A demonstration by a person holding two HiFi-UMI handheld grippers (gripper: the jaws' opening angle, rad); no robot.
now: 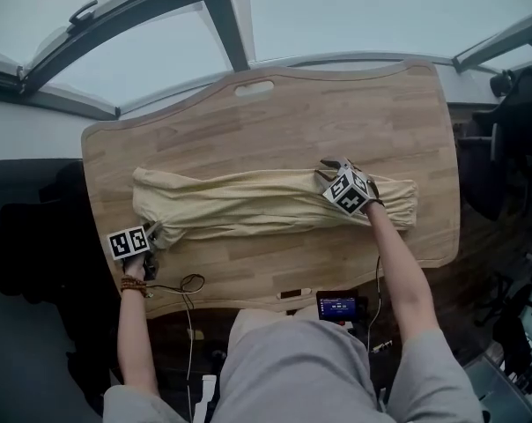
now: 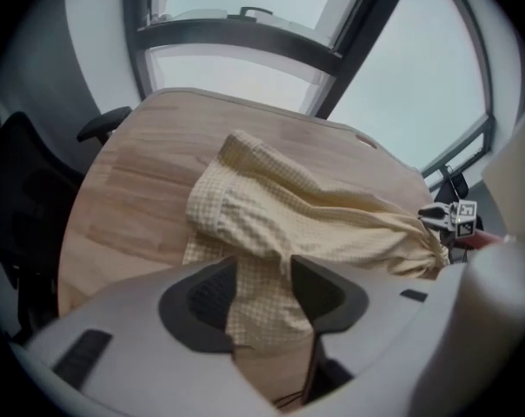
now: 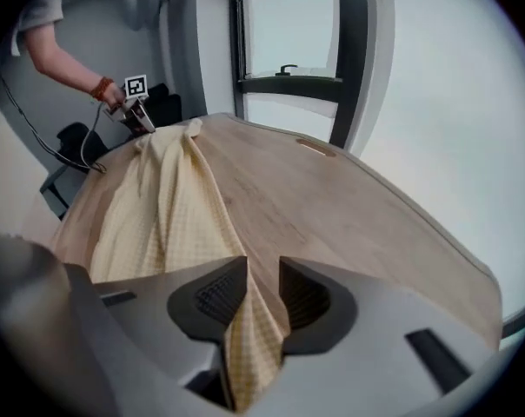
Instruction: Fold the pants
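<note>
Two grippers are down on one pair of pale yellow checked pants (image 1: 266,203). The pants lie stretched across the wooden counter (image 1: 336,104) from 9 o'clock to 3 o'clock in the head view, a bit bunched lengthwise. They rest on the counter along the whole length.

My left gripper (image 1: 152,231) sits at the 8 o'clock corner of the pants, pointing steeply down. Its fingers stand apart. In the left gripper view the cloth edge lies in the gap between them, and as far as I can see the pads are not pressing it.

My right gripper (image 1: 330,168) is toward the 3 o'clock end, on the far edge of the cloth. The gathered tip of the pants carries on past it toward 3 o'clock. Its fingers are clamped on a raised fold of the pants. In the right gripper view the fold is pinched up between both pads, and the cloth runs away toward 11 o'clock to the other gripper.

A thin dark cable (image 1: 191,282) loops on the counter at 7 o'clock, just beside my left wrist. A slot handle (image 1: 253,87) is cut in the counter at 12 o'clock. A small dark device (image 1: 337,306) with a lit screen sits at the near edge, 6 o'clock. A black chair (image 1: 28,245) stands off the counter at 9 o'clock.
</note>
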